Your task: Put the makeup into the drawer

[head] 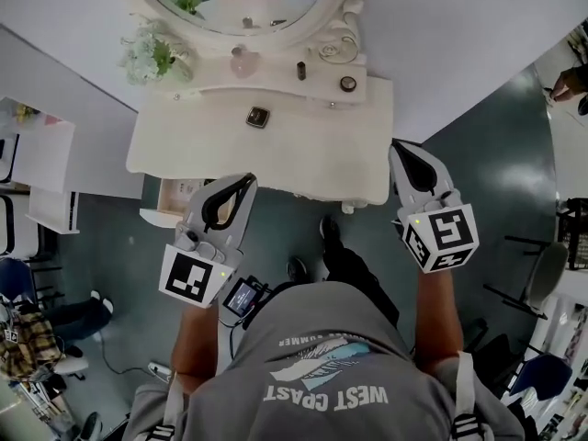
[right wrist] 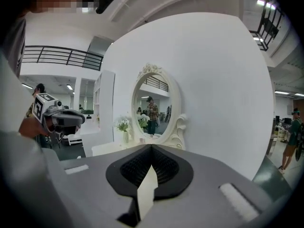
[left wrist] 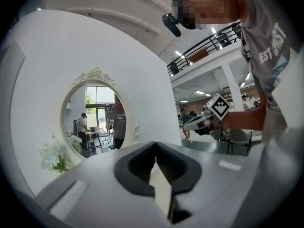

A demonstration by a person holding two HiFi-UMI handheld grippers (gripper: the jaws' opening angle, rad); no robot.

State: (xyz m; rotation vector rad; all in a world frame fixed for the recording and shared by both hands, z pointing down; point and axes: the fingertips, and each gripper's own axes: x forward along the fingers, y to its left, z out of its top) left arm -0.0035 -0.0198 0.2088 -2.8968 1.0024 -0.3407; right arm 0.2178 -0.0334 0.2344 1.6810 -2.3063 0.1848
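A white vanity table (head: 211, 150) with an oval mirror (head: 266, 7) stands in front of me. On its top lie a dark square compact (head: 258, 116), a small dark tube (head: 300, 70), a round dark pot (head: 347, 84) and a pink piece (head: 241, 62). Under the table's left front a drawer (head: 171, 198) stands pulled out. My left gripper (head: 246, 182) is shut and empty, hanging just before the table's front edge, beside the drawer. My right gripper (head: 402, 147) is shut and empty at the table's right front corner. Both gripper views show closed jaws, left (left wrist: 155, 147) and right (right wrist: 151, 148).
White flowers (head: 152, 55) stand at the table's back left, by the mirror's frame. A white cabinet (head: 41, 168) stands at the left. My feet (head: 329, 232) are close to the table's front. A chair (head: 542, 278) stands at the right, on grey floor.
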